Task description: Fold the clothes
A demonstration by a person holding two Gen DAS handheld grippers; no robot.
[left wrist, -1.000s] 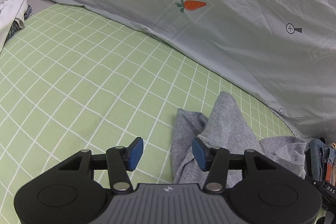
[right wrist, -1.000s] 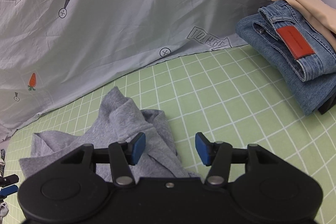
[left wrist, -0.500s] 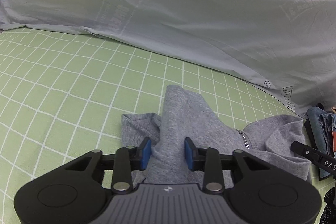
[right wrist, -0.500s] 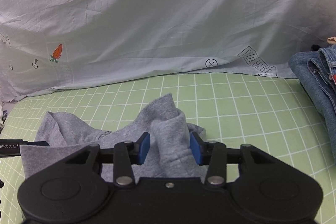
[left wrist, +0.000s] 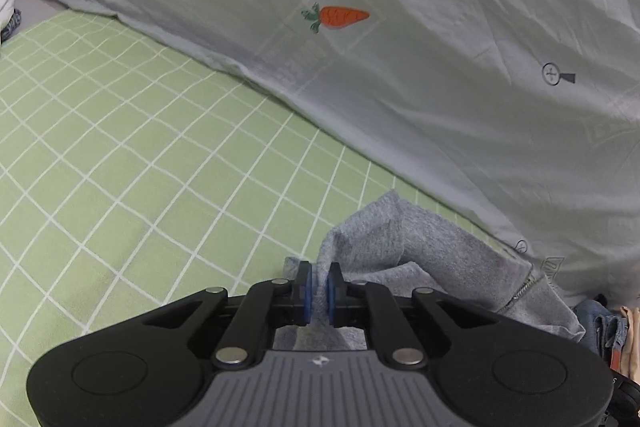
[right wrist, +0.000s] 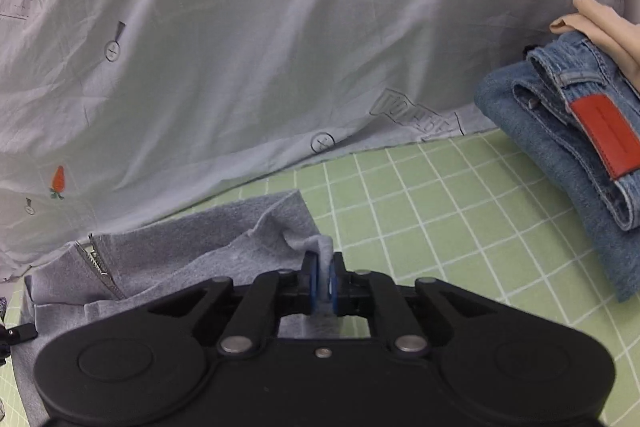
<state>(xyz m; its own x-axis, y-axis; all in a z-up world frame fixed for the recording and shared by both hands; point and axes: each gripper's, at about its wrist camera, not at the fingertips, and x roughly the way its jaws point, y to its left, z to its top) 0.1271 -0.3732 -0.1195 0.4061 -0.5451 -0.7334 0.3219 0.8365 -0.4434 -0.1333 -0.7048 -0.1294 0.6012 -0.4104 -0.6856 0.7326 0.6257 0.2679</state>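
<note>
Two grippers have each caught a fold of the same grey zip-up top, which lies crumpled on the green checked bed near the far edge, where a pale printed sheet (left wrist: 400,75) hangs down behind it. The left gripper (left wrist: 318,290) has its blue fingers (left wrist: 305,287) closing on a raised ridge of the grey top (left wrist: 420,247), with cloth pinched between them and only a narrow gap left. The right gripper (right wrist: 323,285) is likewise closing on an upstanding tuft at the opposite end of the garment (right wrist: 192,251), the fabric squeezed between its fingers (right wrist: 313,283). The zip (right wrist: 98,261) shows near the left side of the right wrist view, so the top looks bunched rather than spread flat. Toward the right edge of the bed (right wrist: 420,211) sits a stack of folded jeans (right wrist: 560,131) with a tan garment (right wrist: 600,27) on top. By my reading this is the grasping step, before any fold is made. Next, both hands would probably need to lift and draw apart together, so the top stretches out and can be laid flat; the thin pinches could slip if pulled unevenly.
</note>
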